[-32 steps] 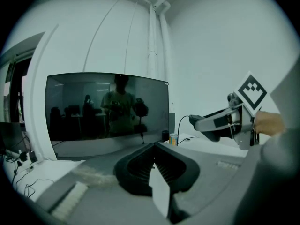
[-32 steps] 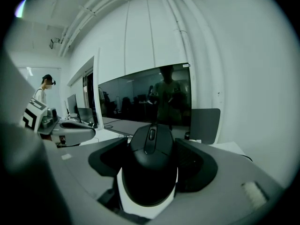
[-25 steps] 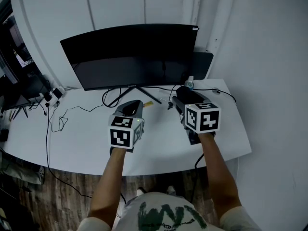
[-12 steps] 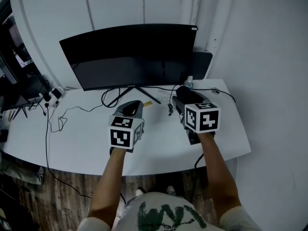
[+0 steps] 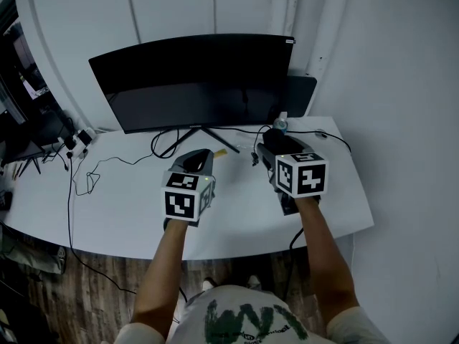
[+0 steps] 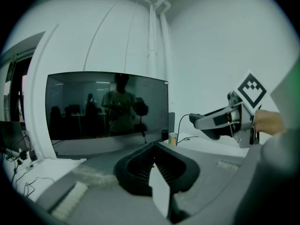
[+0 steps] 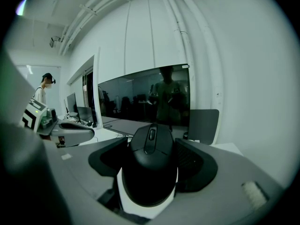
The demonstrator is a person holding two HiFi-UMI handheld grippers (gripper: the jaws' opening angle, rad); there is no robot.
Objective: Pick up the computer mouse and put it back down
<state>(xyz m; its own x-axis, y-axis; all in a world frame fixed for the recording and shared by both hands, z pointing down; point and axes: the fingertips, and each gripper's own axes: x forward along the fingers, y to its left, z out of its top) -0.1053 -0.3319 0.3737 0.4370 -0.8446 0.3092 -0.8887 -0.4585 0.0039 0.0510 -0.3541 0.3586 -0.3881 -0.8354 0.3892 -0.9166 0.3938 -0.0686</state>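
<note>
Black computer mouse (image 7: 149,182): we are clamping it in the right hand-held gripper (image 7: 152,149); loosening early, we are risking dropping it onto the table (image 5: 237,221) near two o'clock.

The left gripper (image 6: 154,146), jaws closed together with nothing between them, faces a dark monitor (image 6: 108,107) on the white desk (image 6: 206,143), with the right gripper (image 6: 201,122) held at its right.
</note>
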